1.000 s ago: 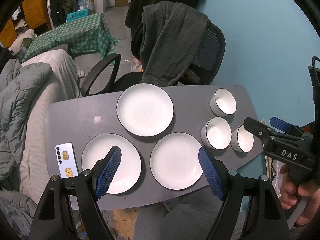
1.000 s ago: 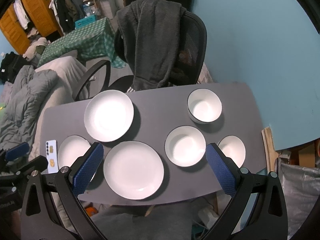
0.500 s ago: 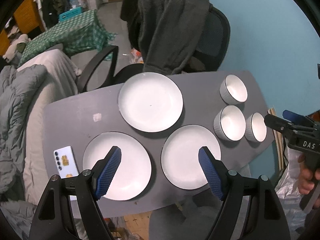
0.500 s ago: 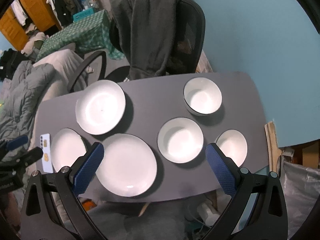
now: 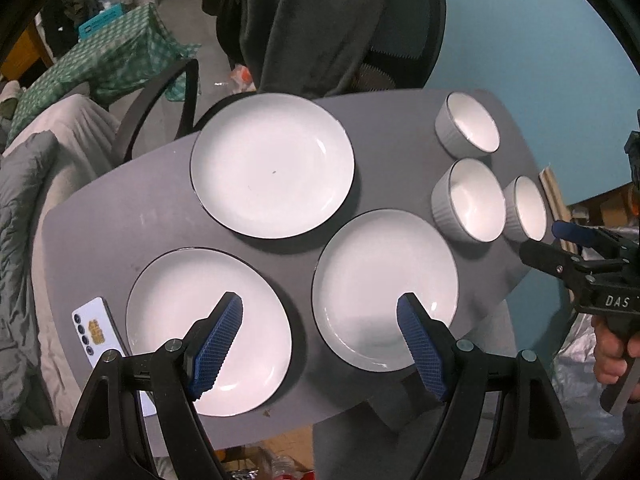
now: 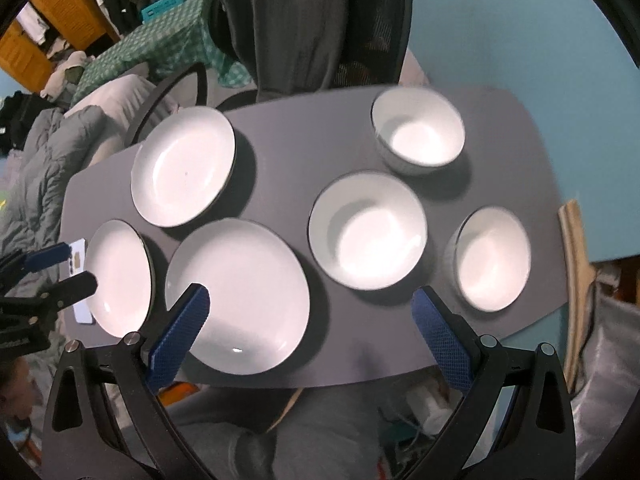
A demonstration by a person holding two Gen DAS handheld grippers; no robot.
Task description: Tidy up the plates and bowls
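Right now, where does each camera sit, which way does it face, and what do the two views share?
Left wrist: on the left gripper, above the table's near-left, looking down at three plates; own open fingers and the right gripper show.
Right wrist: on the right gripper, looking down at three bowls; own open fingers and the left gripper show.
Shared: every dish, the draped chair.

Grey worktop [image 5: 104,216] with rounded corners, laid with white crockery.

Holds three plates: far plate [image 5: 272,166], near-left plate [image 5: 172,320] and near-right plate [image 5: 384,280], close together but apart. Carries three bowls at the right end (ribbed outside): far bowl [image 5: 468,128], middle bowl [image 5: 470,200], end bowl [image 5: 526,214]. Bears a phone [image 5: 94,334] by the left edge.
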